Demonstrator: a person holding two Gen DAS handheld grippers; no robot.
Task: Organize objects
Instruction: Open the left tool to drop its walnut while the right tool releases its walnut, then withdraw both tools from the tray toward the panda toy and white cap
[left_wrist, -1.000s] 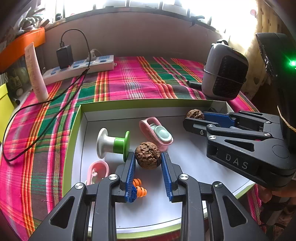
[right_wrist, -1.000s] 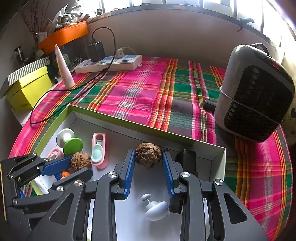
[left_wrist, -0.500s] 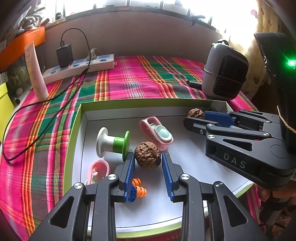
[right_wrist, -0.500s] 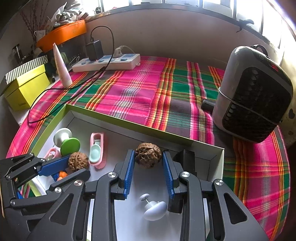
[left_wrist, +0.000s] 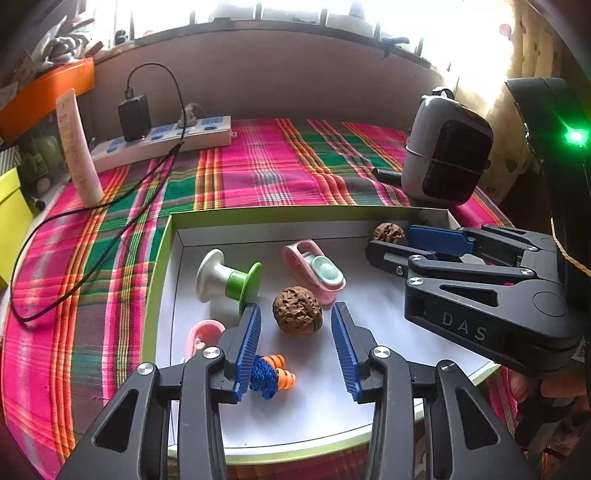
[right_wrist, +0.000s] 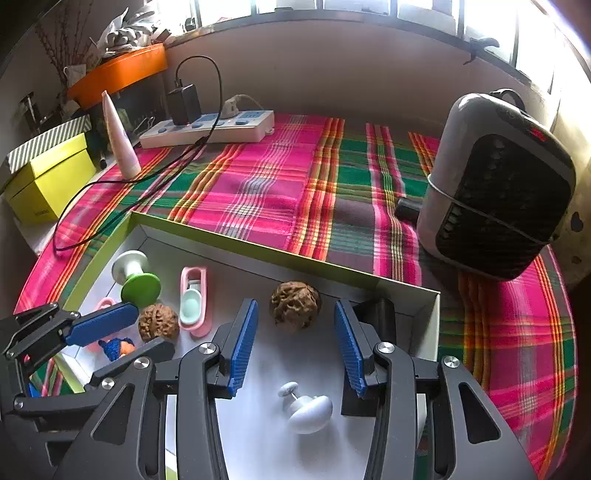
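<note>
A shallow white tray with a green rim is set on a plaid cloth. 2 walnuts lie on its floor, each between the blue pads of a gripper.

The left gripper is seen with its jaws part open; they have just been opening. The left walnut rests on the tray floor between the pads, with a clear gap on each side, so it is not gripped. In the right wrist view this gripper is seen from the side, the walnut at its tips.

The right gripper is likewise part open, its jaws having just been opening. The right walnut sits near the tray's far wall between the pads, untouched by either. In the left wrist view this gripper is seen at the right, with that walnut at its tips.

Also in the tray are found a white and green spool, a pink clip with a pale green insert, a smaller pink piece, orange earplugs on a blue cord, a white knob and a black block.

On the cloth beyond the tray, a power strip with a black charger, a white tube and a grey heater are seen. A yellow box stands at the left edge.
</note>
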